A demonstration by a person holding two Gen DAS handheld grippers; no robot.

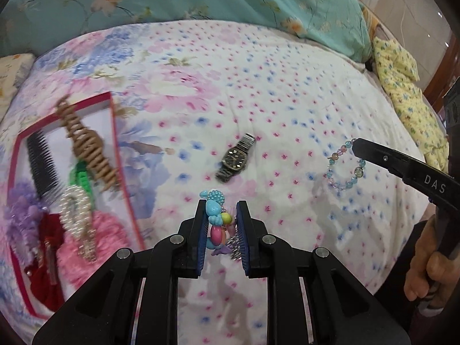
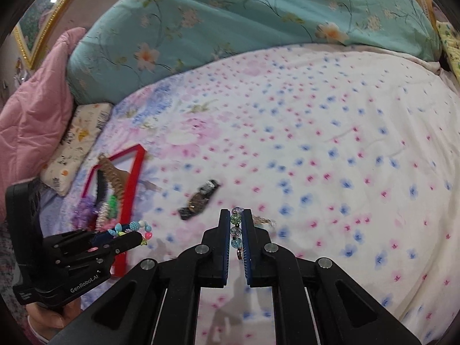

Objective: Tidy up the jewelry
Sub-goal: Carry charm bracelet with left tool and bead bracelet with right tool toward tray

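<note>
red-rimmed box [image 1: 113, 132] at left on the bedspread [image 1: 287, 100] already held most pieces: wooden clip, black comb, green piece, pearl clip, purple, red and pink scrunchies. left gripper [image 1: 221, 215] clamped on a pastel charm bracelet [image 1: 215, 221], raised just right of the box. right gripper [image 2: 237, 224] narrowed onto a crystal bead bracelet [image 2: 236, 230], well apart from the box. wristwatch [image 1: 236, 158] lay loose on the bedspread between them. judged well along; three pieces left, two in hand.
</note>
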